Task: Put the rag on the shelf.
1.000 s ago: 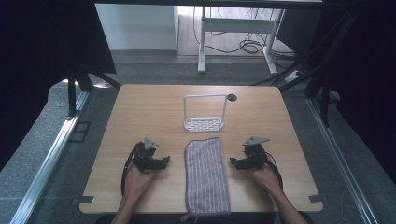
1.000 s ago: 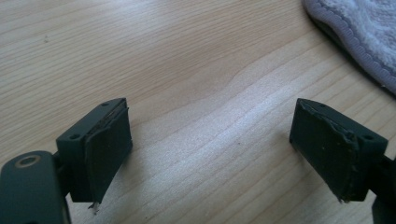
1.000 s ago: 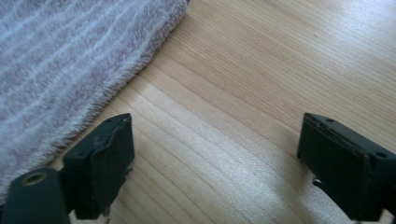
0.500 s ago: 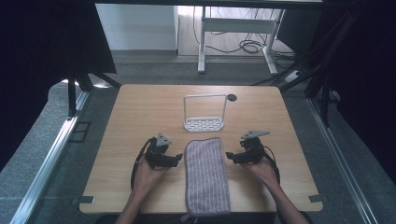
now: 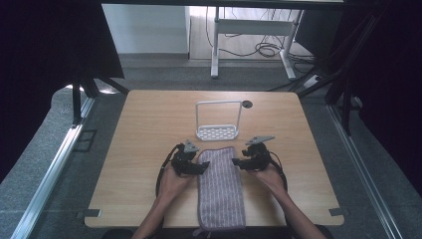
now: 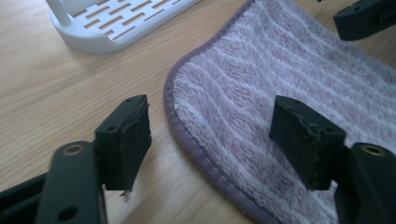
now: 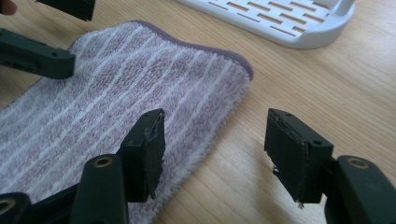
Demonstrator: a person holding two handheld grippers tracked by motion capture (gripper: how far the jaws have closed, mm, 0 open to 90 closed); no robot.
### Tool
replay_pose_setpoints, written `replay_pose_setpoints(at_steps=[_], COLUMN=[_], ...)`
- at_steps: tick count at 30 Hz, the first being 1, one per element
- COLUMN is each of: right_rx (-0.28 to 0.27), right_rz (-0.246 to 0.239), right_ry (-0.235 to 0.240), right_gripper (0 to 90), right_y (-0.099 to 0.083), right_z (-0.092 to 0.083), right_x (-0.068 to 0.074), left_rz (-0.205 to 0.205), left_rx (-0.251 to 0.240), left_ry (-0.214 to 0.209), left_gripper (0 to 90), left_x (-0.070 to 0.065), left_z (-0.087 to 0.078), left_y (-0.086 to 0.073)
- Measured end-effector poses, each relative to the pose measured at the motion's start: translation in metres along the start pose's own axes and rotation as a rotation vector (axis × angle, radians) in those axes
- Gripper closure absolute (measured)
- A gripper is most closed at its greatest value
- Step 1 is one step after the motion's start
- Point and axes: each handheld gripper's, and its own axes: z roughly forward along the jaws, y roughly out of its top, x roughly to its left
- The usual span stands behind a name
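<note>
High view had our striped towel (image 5: pixel 220 186) lying lengthwise, running from us toward the white rack (image 5: pixel 217 132), which sat bare. Left gripper (image 5: pixel 201 168) and right gripper (image 5: pixel 236 162) straddled its far corners, jaws apart but just closing, nothing clamped.

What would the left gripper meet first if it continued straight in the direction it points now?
Most likely the striped towel: the left gripper straddles the towel's hemmed edge, its jaws just closing but not yet pressing it. Beyond the towel comes the right gripper, though depth there is unclear.
</note>
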Motion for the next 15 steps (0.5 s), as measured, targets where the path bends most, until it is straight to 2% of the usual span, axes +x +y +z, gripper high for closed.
replay_pose_setpoints(at_steps=[2, 4, 7, 9, 11, 12, 13, 15], right_rx=[-0.003, 0.0, 0.015, 0.017, 0.026, 0.027, 0.029, 0.034], right_rz=[0.001, 0.007, 0.001, -0.005, -0.014, -0.029, -0.039, -0.046], right_ry=[0.0, -0.001, -0.012, -0.03, -0.023, -0.029, -0.027, -0.005], right_gripper=[40.7, 41.9, 44.8, 47.7, 54.4, 58.1, 64.8, 76.6], right_y=[0.001, 0.003, 0.004, 0.005, 0.007, 0.007, 0.007, 0.007], right_z=[0.005, 0.01, 0.02, 0.024, 0.024, 0.025, 0.025, 0.025], right_x=[0.001, 0.001, 0.003, 0.004, 0.006, 0.008, 0.01, 0.012], left_rz=[0.0, -0.012, 0.008, 0.019, 0.003, 0.006, 0.003, 0.003], left_rx=[0.0, -0.012, 0.015, 0.044, 0.03, 0.029, 0.029, 0.033], left_ry=[0.012, 0.046, 0.083, 0.068, 0.031, 0.034, 0.027, 0.015], left_gripper=[31.1, 32.4, 36.0, 39.4, 44.3, 44.8, 46.7, 58.4], left_x=[0.001, 0.003, 0.006, 0.007, 0.008, 0.007, 0.006, 0.002], left_z=[0.001, 0.001, 0.004, 0.009, 0.012, 0.012, 0.012, 0.011], left_y=[0.0, 0.002, 0.003, 0.001, 0.0, 0.0, 0.0, 0.0])
